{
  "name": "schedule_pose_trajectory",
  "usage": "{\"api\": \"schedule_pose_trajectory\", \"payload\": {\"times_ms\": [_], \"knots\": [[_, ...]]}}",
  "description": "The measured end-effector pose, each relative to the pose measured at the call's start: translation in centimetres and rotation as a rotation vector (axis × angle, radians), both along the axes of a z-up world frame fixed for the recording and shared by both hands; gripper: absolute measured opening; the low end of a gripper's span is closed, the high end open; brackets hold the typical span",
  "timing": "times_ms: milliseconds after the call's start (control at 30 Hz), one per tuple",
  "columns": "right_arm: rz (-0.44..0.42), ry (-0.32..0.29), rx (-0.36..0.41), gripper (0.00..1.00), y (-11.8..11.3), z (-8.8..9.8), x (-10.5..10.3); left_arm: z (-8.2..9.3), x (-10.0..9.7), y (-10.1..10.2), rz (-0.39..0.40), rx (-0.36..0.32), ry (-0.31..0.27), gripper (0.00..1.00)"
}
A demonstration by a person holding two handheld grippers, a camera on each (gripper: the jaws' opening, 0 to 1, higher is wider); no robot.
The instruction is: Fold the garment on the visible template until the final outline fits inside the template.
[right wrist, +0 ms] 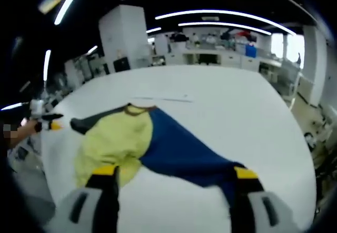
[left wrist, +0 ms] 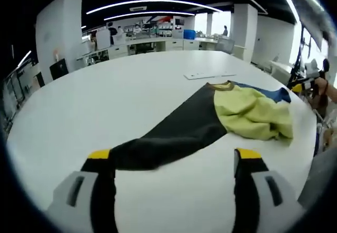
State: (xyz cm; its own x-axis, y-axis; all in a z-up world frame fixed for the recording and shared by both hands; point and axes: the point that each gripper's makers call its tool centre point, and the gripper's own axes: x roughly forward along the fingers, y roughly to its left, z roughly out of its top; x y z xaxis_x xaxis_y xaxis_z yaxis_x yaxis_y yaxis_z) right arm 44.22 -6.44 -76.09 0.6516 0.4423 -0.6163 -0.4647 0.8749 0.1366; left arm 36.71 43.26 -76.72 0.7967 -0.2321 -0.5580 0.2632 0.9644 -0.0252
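Though no writing readable, garment (left wrist: 210, 118) on white table (left wrist: 105, 101), both grippers (left wrist: 174, 162) (right wrist: 174, 178) spread wide.

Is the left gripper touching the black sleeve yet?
Cannot tell. In the left gripper view the left gripper stands open, and the black sleeve ends beside the yellow-tipped finger, but any gap there is hidden.

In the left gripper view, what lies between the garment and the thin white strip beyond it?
Nothing: in the left gripper view, bare white table separates the garment from the white strip.
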Motion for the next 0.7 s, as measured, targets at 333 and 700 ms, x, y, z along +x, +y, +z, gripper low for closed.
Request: {"api": "schedule_pose_trajectory", "payload": {"times_ms": [333,700], "knots": [[0.114,0.041,0.013,0.91,3.4,-1.6,-3.1,0.8,-1.6,-6.8,-0.127,-0.085,-0.047,0.95],[0.177,0.037,0.017,0.86,5.3,-3.4,-4.0,-0.4,-3.8,-13.3,-0.181,-0.165,-0.047,0.8]]}}
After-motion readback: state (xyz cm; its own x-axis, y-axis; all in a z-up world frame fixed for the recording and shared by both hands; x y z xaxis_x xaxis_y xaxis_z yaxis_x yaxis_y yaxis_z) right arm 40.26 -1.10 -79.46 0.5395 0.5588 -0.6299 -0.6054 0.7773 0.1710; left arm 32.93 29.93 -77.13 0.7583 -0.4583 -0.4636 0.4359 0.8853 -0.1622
